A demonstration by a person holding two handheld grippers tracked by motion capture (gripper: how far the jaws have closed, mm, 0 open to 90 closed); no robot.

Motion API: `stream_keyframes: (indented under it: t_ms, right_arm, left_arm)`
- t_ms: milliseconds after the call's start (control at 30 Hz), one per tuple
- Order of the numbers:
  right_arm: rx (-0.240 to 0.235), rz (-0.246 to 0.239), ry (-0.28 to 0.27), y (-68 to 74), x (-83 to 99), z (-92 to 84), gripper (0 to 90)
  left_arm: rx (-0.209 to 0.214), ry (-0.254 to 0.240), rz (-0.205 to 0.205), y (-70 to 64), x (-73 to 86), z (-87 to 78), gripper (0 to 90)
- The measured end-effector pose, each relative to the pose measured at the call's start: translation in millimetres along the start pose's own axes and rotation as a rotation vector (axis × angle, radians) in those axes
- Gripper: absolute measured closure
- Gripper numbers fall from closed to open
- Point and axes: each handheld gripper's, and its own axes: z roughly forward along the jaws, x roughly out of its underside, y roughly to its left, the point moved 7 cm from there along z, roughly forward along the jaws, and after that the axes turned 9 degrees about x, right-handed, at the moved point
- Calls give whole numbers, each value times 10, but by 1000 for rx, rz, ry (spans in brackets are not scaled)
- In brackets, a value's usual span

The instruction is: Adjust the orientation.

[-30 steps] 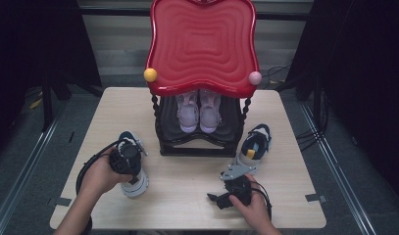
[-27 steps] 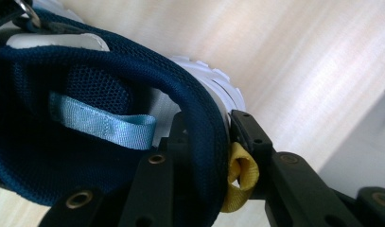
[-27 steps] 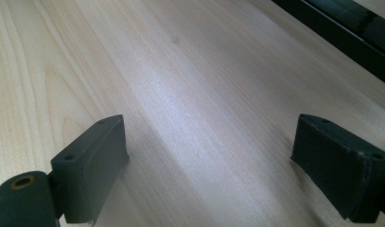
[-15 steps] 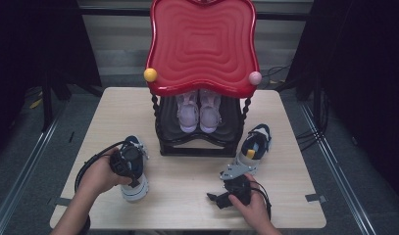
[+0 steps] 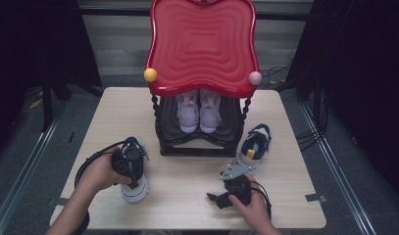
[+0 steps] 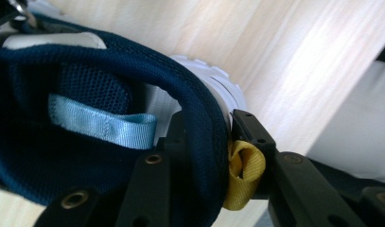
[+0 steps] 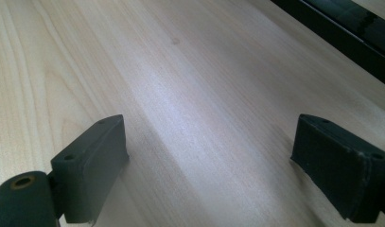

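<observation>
Comparing the high view with the earlier frames, the left gripper (image 5: 131, 164) and the navy sneaker (image 5: 135, 185) it grips are seen to have been drawn down the table (image 5: 187, 196) toward 6 o'clock, away from the shoe rack (image 5: 202, 142); a second ago they lay higher, nearer the rack's left leg. The sneaker now sits at about 8 o'clock from the rack, heel collar up, its white sole on the tabletop. The right gripper (image 5: 214, 198) is unchanged at about 5 o'clock from the rack, low over the wood. The second navy sneaker (image 5: 253, 147) lies as before just beside the rack's right leg, and the pink pair (image 5: 199, 110) is partly hidden under the red tray top (image 5: 202, 44). The held sneaker's toe is covered by the hand and gripper body.

In the left gripper view, the jaws are clenched on the padded heel collar (image 6: 204, 118), one inside the shoe, one outside against the yellow pull loop (image 6: 242, 172). A light blue inner tab (image 6: 102, 124) is visible; the rest of the shoe is cut off at the left edge.

In the right gripper view, the jaws are spread wide with nothing but bare wood between them; the rack's black base (image 7: 341, 28) is cut off at 1 o'clock.
</observation>
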Motion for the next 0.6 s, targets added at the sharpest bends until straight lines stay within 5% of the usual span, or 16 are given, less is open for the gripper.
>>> stream_keyframes:
  t_ms: [600]
  right_arm:
    - [0, 0, 0, 0, 0, 0, 103]
  left_arm:
    - [8, 82, 49, -17, 17, 117, 634]
